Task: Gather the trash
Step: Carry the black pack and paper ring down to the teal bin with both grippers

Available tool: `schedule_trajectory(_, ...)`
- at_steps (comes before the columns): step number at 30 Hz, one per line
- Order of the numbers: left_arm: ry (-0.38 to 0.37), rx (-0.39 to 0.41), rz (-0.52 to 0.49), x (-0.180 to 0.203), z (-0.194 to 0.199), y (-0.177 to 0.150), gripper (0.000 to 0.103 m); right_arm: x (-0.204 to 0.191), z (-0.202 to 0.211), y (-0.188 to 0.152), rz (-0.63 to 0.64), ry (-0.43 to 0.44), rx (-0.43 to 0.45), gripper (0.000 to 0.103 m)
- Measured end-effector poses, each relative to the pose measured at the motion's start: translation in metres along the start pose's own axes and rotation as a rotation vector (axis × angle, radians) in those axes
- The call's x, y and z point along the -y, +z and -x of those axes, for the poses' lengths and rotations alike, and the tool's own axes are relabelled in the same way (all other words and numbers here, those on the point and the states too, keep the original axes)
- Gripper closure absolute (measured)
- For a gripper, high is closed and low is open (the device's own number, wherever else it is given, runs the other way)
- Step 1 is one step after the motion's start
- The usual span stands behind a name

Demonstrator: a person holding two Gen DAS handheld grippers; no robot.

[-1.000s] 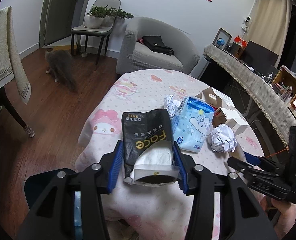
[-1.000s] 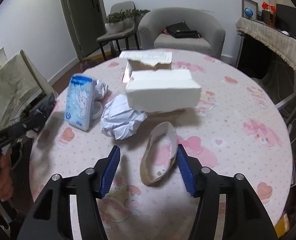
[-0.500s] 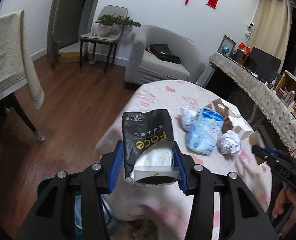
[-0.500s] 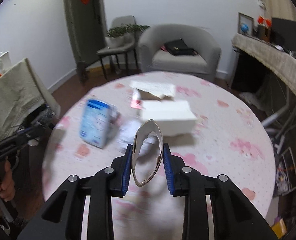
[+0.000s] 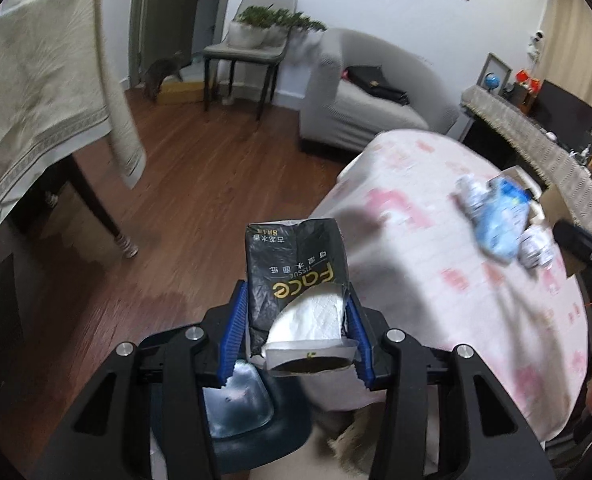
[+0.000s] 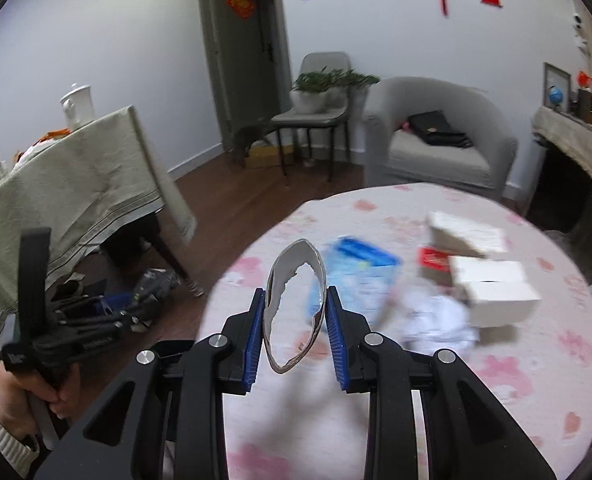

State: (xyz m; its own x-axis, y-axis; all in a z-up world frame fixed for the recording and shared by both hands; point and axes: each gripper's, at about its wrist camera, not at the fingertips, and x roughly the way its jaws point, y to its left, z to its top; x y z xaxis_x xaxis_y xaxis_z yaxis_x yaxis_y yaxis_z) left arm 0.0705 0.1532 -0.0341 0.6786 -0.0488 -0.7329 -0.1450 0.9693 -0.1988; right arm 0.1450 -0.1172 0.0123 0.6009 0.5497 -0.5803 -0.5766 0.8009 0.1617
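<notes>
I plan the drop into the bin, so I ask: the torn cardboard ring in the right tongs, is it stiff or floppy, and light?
The cardboard ring is probably thin and yielding: it stands squeezed into a narrow oval between the right tongs. Likely light and fragile, since its inner edge is ragged and torn.

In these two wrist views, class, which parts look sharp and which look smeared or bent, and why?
Left wrist view: the black tissue pack in the left tool is crisp; the round table and blue packet smear. Right wrist view: the torn cardboard ring in the right tool is sharp, the white boxes blur. Both views bend straight lines, with dark corners.
</notes>
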Motion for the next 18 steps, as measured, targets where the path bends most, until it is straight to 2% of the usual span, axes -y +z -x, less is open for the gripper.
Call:
schedule_trajectory(3, 0.024, -0.042, 0.007, -0.019, -0.006, -0.009, 0.054, -0.022, -0.017, -0.001, 0.024, 0.032, -0.023, 0.073)
schedule_trajectory(11, 0.051, -0.225, 0.042, -0.065, -0.036, -0.044, 0.054, -0.070, -0.051, -0.003, 0.075, 0.096, -0.089, 0.073)
schedule_trajectory(18, 0.074, -0.346, 0.010, -0.081, -0.056, -0.072, 0.054, -0.097, -0.081, -0.010, 0.087, 0.146, -0.164, 0.073)
